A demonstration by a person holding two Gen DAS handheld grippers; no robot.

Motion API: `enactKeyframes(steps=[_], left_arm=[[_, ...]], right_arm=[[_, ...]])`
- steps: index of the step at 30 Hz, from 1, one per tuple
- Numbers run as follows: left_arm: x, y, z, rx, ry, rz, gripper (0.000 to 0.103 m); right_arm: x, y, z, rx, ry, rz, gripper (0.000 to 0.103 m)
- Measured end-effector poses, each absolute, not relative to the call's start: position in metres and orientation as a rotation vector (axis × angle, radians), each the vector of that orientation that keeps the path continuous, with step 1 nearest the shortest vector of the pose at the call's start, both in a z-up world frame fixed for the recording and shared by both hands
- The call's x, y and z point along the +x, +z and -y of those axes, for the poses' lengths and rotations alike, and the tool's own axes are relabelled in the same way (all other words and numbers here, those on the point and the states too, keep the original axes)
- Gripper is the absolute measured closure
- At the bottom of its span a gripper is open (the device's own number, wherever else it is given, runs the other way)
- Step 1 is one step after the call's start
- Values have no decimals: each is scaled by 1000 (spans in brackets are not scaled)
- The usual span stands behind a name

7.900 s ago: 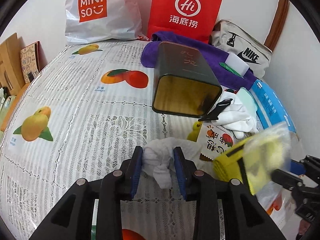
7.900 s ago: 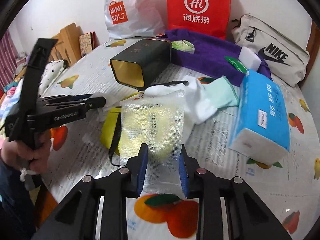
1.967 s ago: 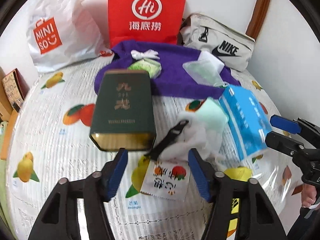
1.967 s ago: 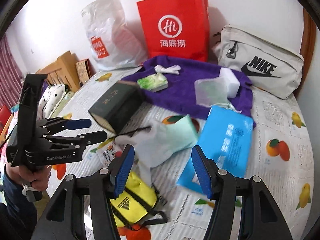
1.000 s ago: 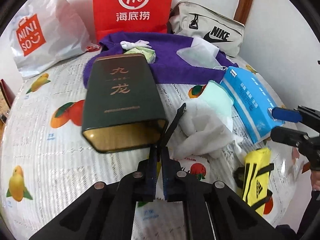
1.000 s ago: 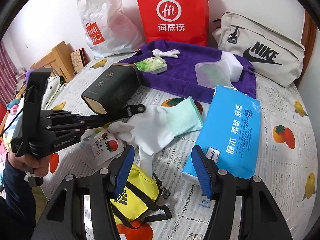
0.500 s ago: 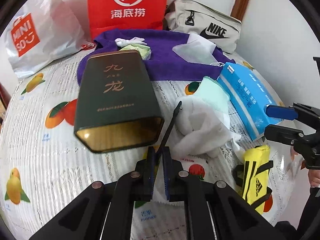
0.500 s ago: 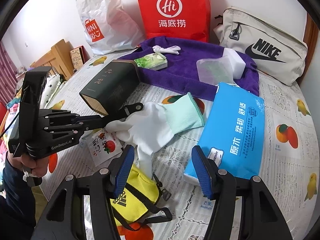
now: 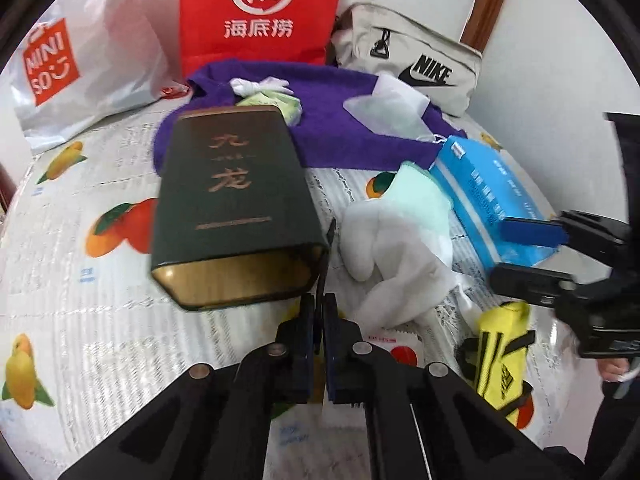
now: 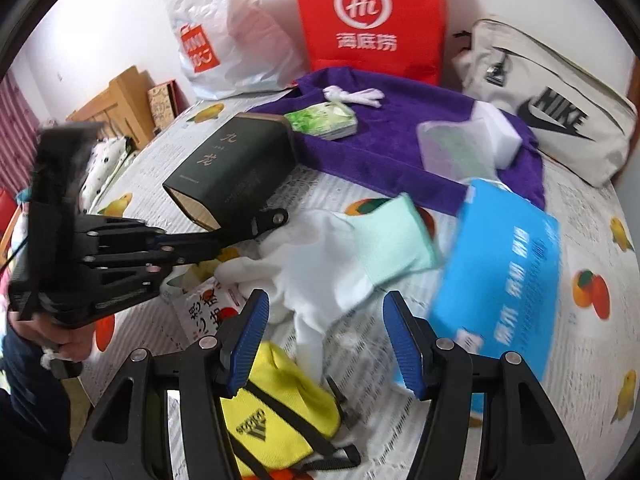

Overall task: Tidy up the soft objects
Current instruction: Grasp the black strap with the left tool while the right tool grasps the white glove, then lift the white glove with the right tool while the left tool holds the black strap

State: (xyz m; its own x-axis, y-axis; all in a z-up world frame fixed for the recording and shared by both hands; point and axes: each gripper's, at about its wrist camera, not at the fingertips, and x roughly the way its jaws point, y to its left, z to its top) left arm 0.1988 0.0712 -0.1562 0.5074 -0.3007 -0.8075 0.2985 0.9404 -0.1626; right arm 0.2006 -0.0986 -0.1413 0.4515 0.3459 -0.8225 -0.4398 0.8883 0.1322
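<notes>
Left hand-held gripper [image 9: 319, 309] was pinched nearly closed on a thin black strip [image 9: 326, 252]. We couldn't tell what the strip was. It stuck out forward along the right edge of the dark tin [image 9: 236, 196].

Right hand-held gripper [image 10: 327, 314] was spread wide and empty. The white glove [image 10: 320, 256] lay straight ahead of it, roughly centred between its fingers and not touching them.

- **Glove axis:** diagonal, with the glove's fingers near-left and the mint cuff [image 10: 392, 236] far-right.
- **Nearer arm:** we judged the right, so it needed a short push forward and down.
- **Around it:** the yellow pouch [image 10: 280, 408] sat under the right gripper, and the blue tissue pack [image 10: 508, 264] was just right of the glove.
- **Beyond the glove:** the purple towel [image 10: 384, 148] already held small items.
- **Surface and room:** a tabletop [image 10: 580, 216] with a fruit-print cover, and bags against the white wall behind it.
</notes>
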Motion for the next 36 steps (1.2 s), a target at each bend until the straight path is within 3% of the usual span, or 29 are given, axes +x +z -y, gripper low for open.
enactKeyframes(steps=[16,19,21,25,28,36], left_arm=[[161,-168,-111,-30,-320,-982,98],[162,-171,-109,-31,-339,-977,98],[165,-173,-106,-35,-346,-982,95],[172,-176,-103,-38,-349,-971,90],[177,-176,-103,-59,-365,-972,96],[166,-163,-106,-62,-337,-944,97]], right_arm=[[239,-185,54,-143,467,-1096,40],[237,-184,52,-154,481,-1078,65],[235,-183,50,-156,504,-1078,91],[230,-175,51,-161,502,-1047,94],[225,-160,60,-126,510,-1016,94],[207,-122,92,-27,497,-942,94]])
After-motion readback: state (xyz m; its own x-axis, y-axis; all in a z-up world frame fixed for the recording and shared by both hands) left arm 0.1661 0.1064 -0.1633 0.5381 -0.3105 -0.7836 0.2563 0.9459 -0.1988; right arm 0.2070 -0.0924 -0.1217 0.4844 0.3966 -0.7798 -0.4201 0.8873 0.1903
